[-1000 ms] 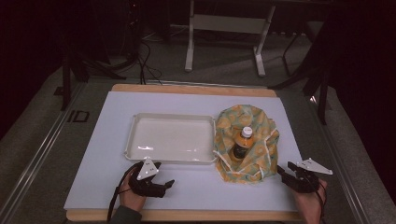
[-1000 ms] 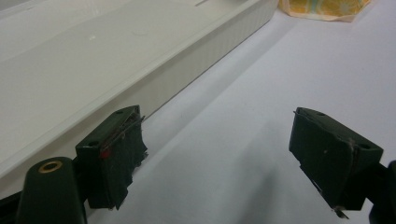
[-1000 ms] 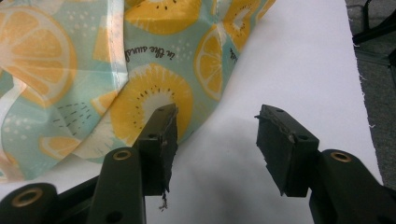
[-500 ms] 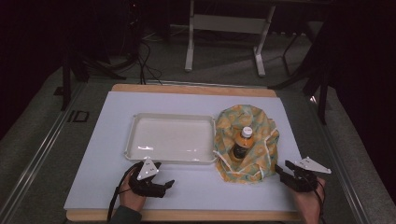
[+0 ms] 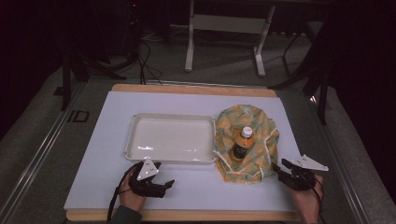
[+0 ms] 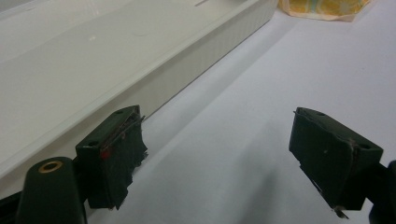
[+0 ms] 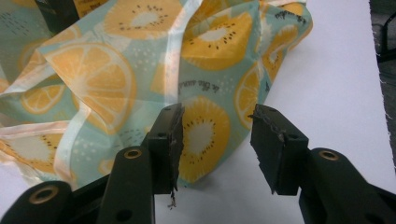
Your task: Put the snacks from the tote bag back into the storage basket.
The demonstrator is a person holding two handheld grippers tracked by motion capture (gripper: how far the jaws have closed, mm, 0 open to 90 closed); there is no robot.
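My right claw (image 7: 215,140) half open, jaws just been closing, cloth (image 7: 140,88) corner between them, not pinched. Left claw (image 6: 229,158) open, idle by tray (image 6: 154,51). Risk: tugging cloth could tip bottle (image 5: 243,143) standing upright on it.

— What sits before the right gripper (image 7: 215,147)?
— A fruit-print cloth (image 7: 140,79), oranges and kiwis on pale teal, on the white table (image 7: 336,88).
— And the jaws?
— Just been closing, a cloth corner between them, pads not yet pressing.

High view dim, dark surroundings; close views bright, soft, near edges blurred.
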